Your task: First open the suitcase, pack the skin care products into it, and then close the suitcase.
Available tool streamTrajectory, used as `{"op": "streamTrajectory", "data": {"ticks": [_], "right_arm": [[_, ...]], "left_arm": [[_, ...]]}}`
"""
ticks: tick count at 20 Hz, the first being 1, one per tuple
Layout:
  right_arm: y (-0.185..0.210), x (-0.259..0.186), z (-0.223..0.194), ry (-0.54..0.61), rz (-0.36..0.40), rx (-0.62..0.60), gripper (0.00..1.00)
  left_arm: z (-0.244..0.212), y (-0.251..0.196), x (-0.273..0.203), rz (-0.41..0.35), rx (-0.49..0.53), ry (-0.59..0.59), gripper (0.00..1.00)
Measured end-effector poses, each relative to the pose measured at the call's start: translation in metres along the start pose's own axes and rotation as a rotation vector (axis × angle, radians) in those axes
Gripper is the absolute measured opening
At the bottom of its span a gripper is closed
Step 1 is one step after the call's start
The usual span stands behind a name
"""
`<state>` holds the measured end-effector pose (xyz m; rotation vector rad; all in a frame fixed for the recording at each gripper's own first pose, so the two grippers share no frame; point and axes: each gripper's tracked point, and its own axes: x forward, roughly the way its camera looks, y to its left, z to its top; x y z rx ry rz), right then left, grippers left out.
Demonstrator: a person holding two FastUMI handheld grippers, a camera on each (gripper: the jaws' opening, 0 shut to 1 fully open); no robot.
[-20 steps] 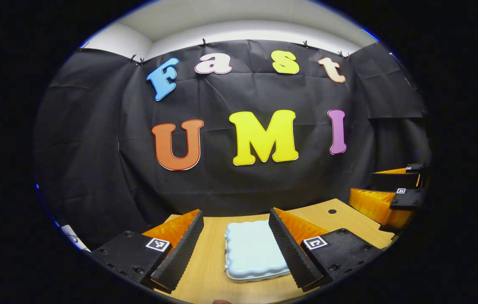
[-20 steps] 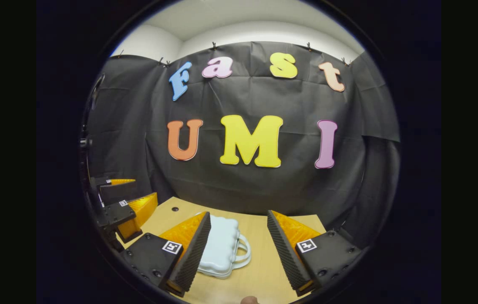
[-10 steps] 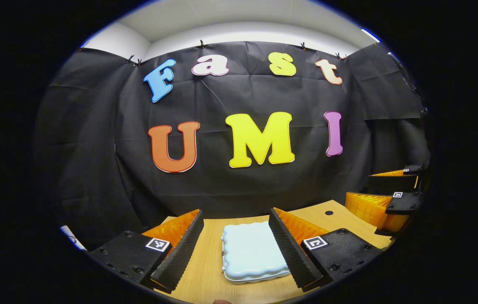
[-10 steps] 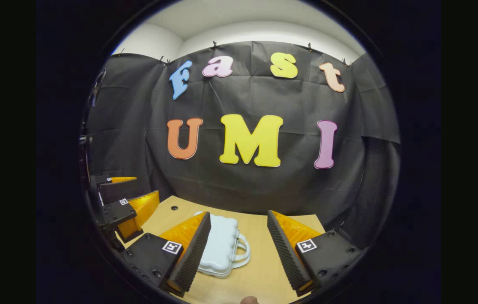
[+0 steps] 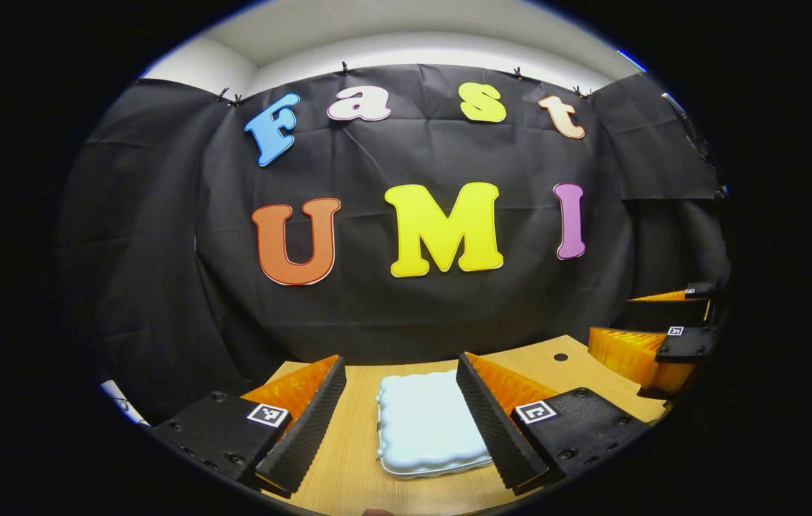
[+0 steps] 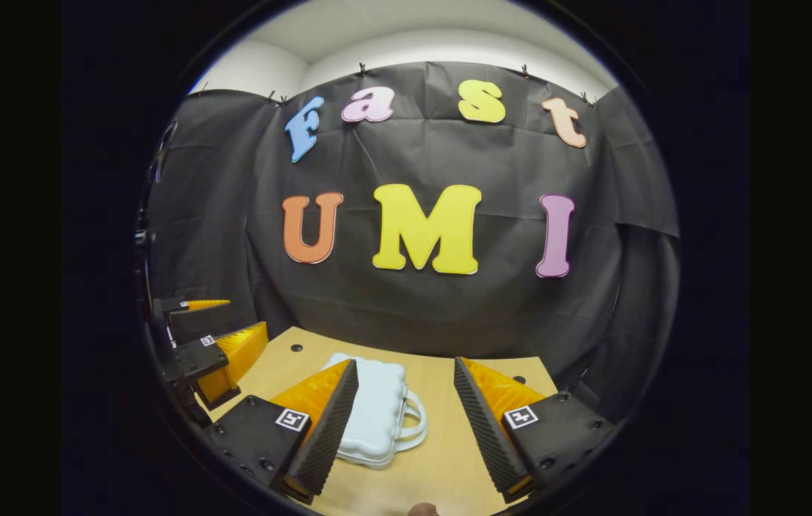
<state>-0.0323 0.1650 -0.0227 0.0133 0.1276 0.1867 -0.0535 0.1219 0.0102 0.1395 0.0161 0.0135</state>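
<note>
Left gripper view: we logged one pale blue suitcase (image 5: 427,423), lid down, flat on the wooden table (image 5: 348,459), with the left gripper (image 5: 400,416) poised above it, fingers spread and empty. Right gripper view: the right gripper (image 6: 406,423) likewise hung spread beside the suitcase handle (image 6: 414,423). We judged opening not yet begun; the next move called for catching the lid edge near the handle, black cloth wall (image 6: 413,315) behind.

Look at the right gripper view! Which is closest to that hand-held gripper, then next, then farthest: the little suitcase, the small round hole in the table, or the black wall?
1. The suitcase, lying shut on the table just ahead of the right hand-held gripper, toward its left finger.
2. The round hole, farther back on the left.
3. The black wall, behind the table's far edge.
</note>
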Motion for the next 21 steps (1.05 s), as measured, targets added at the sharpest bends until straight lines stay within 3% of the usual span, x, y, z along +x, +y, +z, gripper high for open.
{"op": "streamTrajectory", "data": {"ticks": [13,21], "right_arm": [[0.004,0.011,-0.002,0.015,0.011,0.001,0.8],[-0.033,-0.008,-0.014,0.007,-0.04,-0.008,0.79]], "left_arm": [[-0.003,0.01,0.005,0.022,0.0,0.008,0.99],[-0.004,-0.017,0.013,-0.018,0.01,0.005,0.99]]}}
